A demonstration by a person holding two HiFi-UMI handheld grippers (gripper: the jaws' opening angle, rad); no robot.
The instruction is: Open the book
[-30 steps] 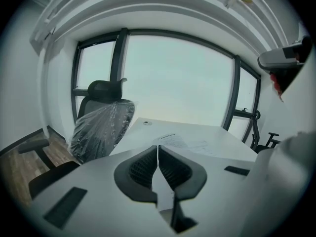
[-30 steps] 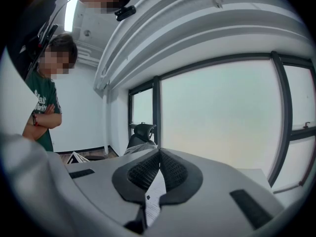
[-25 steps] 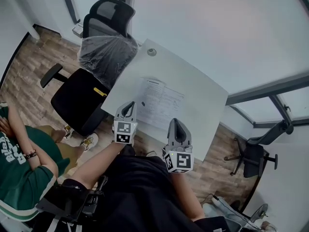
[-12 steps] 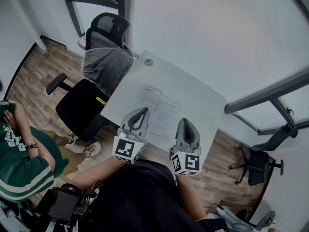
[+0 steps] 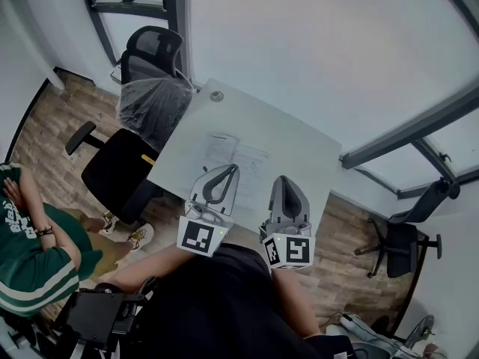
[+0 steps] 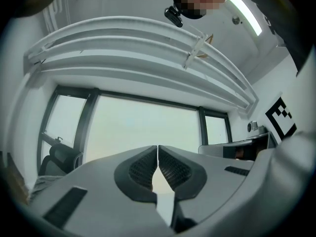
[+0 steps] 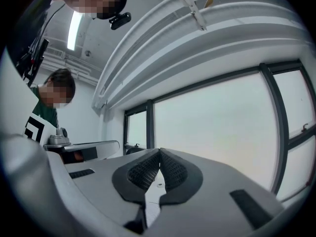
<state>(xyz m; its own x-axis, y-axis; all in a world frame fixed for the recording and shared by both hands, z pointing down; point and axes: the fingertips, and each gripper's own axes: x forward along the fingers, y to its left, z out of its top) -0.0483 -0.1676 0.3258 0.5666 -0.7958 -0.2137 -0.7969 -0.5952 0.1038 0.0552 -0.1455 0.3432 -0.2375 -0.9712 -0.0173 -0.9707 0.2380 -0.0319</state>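
Head view: the book (image 5: 224,154) lies flat on the white surface (image 5: 299,137), seemingly already open, with the left claw (image 5: 230,170) and right claw (image 5: 278,181) above its near edge. Left gripper view: jaws closed, empty. Right gripper view: likewise. The opening looks done; the next move is probably just to withdraw.

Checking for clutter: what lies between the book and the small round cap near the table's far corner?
Nothing; the head view shows only bare white tabletop between the book and the round cap.

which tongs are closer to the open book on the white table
Left. The left tongs hang shut over the near edge of the open white printed-paper book; the right tongs, also shut, sit off its right side.
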